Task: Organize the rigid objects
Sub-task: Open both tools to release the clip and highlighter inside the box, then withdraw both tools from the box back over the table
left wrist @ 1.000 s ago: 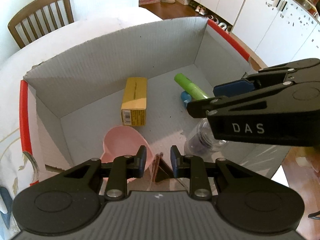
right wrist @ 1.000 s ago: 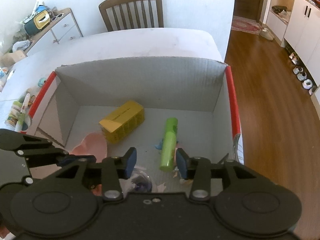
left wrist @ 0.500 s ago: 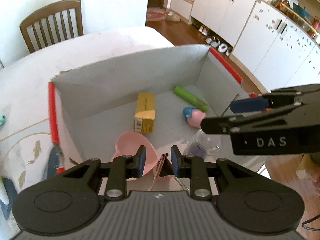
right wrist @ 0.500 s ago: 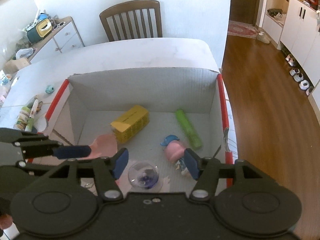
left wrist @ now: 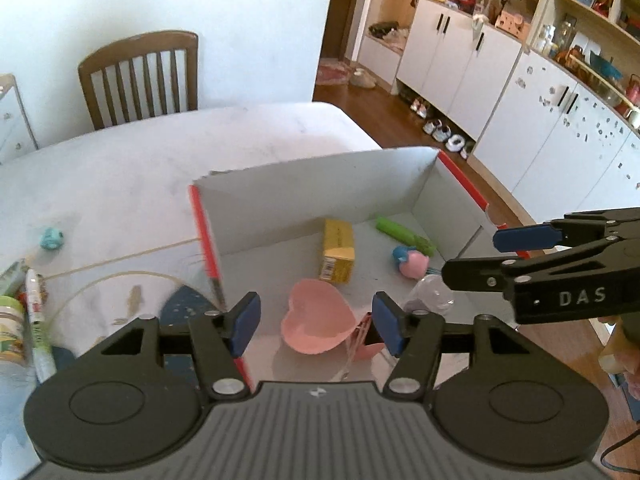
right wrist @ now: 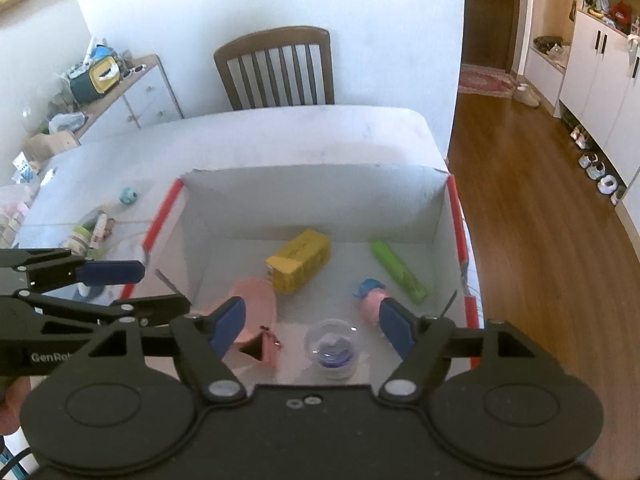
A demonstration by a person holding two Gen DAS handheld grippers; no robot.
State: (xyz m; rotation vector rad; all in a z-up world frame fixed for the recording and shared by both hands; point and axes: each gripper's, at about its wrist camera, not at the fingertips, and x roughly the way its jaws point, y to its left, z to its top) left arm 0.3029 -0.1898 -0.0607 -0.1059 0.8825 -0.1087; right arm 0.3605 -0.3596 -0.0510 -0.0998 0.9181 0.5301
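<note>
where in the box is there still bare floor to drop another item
Bare floor lies in the box along the back wall behind the yellow carton, and in the middle between carton, green tube and pink toy. The near edge is crowded: heart dish, clear jar.

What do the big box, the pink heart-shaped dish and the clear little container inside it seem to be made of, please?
Box: corrugated cardboard, matt grey-white inside, judging by the ribbed walls and rough cut edges; red tape along the side rims.
Heart-shaped dish: probably plastic, smooth, evenly coloured, with a faint sheen.
Clear container: likely transparent plastic, glossy; something purple shows through.
</note>
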